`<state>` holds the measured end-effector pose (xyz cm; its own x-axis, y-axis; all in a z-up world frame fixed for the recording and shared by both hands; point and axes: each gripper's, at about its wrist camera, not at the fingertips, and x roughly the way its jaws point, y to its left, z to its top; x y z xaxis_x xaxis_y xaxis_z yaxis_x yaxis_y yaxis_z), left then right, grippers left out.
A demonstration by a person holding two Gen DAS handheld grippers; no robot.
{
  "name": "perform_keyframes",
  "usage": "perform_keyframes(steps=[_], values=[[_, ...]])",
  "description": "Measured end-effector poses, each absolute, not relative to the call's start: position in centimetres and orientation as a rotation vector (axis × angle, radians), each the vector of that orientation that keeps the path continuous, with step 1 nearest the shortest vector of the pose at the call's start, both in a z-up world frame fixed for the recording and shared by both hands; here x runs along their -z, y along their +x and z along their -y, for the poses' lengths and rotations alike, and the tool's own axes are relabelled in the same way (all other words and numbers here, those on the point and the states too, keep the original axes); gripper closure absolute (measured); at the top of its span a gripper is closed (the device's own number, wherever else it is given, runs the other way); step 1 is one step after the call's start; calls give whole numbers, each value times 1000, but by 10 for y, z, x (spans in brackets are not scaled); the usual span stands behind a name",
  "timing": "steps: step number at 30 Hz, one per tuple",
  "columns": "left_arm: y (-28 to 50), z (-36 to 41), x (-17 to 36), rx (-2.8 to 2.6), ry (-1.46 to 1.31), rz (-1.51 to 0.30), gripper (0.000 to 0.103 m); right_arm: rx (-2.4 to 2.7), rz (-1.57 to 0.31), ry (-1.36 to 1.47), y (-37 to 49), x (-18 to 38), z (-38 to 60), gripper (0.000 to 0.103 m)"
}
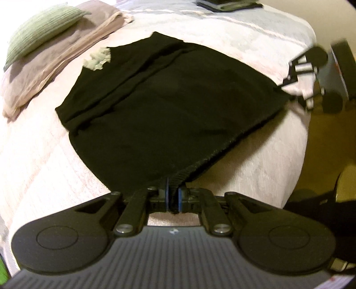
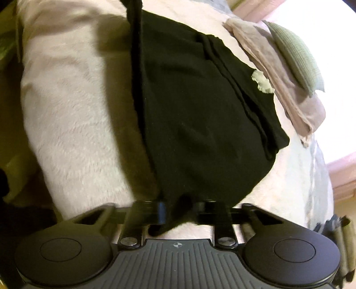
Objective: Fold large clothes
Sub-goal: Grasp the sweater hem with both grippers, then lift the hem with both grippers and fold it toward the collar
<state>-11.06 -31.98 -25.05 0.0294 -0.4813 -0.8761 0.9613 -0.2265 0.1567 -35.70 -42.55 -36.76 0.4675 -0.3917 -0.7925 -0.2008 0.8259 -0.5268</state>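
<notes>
A large black garment lies partly spread on a pale bed, with a pale green patch near its far corner. My left gripper is shut on one ribbed hem corner of it, lifted off the bed. In the right wrist view the same black garment stretches away, and my right gripper is shut on the other hem corner. The hem edge hangs taut between the two grippers. The right gripper shows blurred at the far right of the left wrist view.
The white bedspread covers the bed. A green pillow rests on folded beige fabric at the bed's far side; both also show as pillow and fabric. Dark items lie at the far edge. Yellowish floor lies beyond the bed.
</notes>
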Motion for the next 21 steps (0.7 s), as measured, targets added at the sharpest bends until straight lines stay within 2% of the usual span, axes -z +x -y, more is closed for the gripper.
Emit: perform_keyframes(steps=[9,14,21], values=[[-138,276,235,1595,1203,-419,101,74,-1127,-671,-363,305,415,103],[-144,246,212,1602,1145,-448,101,35,-1151,-652,-382,276,386,103],[-159,194,184,1649,1099,-611,101,-64,-1246,-538,-429,247,343,103]])
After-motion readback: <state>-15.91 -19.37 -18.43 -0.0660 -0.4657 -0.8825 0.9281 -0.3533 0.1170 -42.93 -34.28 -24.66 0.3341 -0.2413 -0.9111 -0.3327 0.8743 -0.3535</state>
